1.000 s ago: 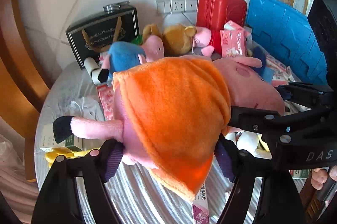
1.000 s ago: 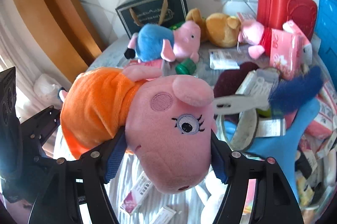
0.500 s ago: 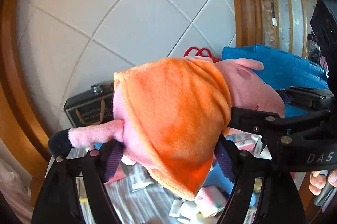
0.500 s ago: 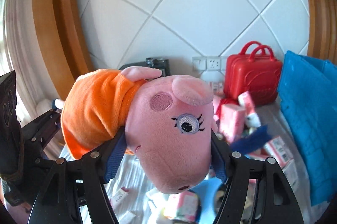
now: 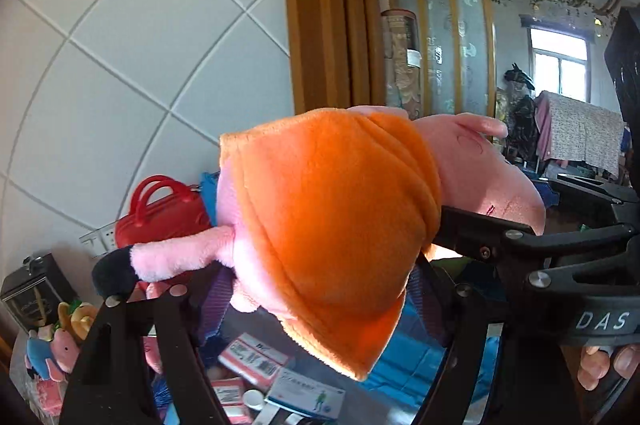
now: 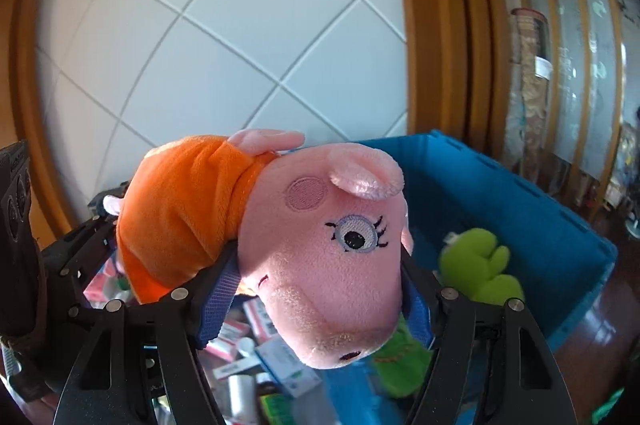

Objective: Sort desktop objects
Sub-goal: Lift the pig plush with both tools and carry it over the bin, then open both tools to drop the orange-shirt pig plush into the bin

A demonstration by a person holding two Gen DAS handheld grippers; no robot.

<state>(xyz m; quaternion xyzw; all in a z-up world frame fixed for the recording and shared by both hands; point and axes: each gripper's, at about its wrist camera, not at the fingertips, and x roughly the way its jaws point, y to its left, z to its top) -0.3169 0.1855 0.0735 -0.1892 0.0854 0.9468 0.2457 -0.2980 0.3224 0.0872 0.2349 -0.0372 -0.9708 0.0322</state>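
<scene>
Grippers, left gripper [image 5: 320,297] and right gripper [image 6: 316,301], both clamp the pig plush [image 6: 320,257]. Carry it level over the blue bin [image 6: 520,193], probably its home, and let go with both together.

Grey table [image 5: 354,405], low in the left wrist view. Carries at its far edge, against the tiled wall, a red case [image 5: 168,217], a black gift box [image 5: 32,297] and a huddle of small plush toys [image 5: 48,349]. Holds, nearer in, scattered medicine boxes [image 5: 256,357] and a white cap [image 5: 253,399] (print too small to read). Alongside, a blue crate [image 6: 500,193] with a green plush [image 6: 476,265] inside, reddish wooden floor [image 6: 592,345] to its right.
</scene>
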